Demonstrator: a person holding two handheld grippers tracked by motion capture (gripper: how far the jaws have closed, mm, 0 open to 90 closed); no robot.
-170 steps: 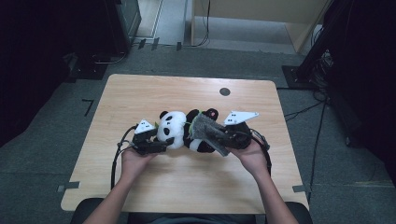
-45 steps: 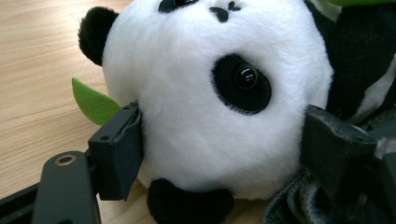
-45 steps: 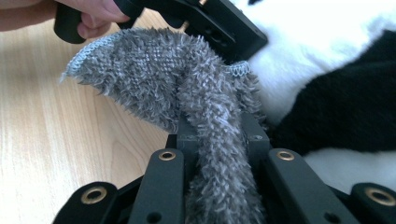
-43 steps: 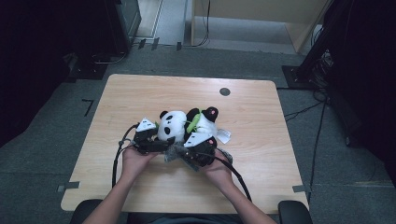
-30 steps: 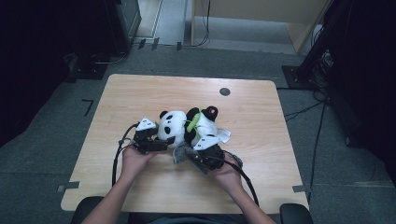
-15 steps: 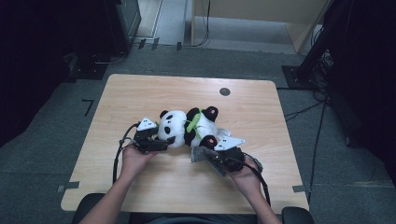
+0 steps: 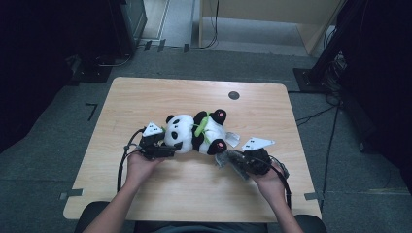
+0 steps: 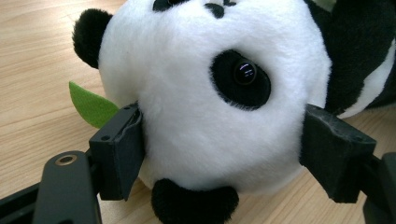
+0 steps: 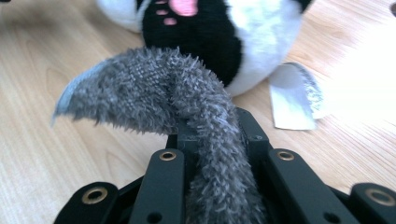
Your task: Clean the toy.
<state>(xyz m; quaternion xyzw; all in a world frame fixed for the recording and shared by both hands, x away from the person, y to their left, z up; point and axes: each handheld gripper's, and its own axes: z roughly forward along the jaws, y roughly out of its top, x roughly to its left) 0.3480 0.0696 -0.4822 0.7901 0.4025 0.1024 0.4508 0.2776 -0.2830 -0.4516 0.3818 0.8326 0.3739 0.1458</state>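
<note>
Right gripper (image 7: 232, 160) farther right, panda (image 7: 197, 132) crosswise.

Field notes on my rig. Left gripper (image 7: 171, 148): black body, grey three-cornered plate on top, black cable looping back past the wrist. Its pads (image 8: 122, 148) were thick blocks of matte black foam, and a brass-ringed screw hole showed on the near link. Right gripper (image 7: 224, 159): same black build, pale triangular plate, dark cable trailing. Its black linkage bars carried brass-ringed holes at the pivots. Both forearms were bare, with no sleeves.
</note>
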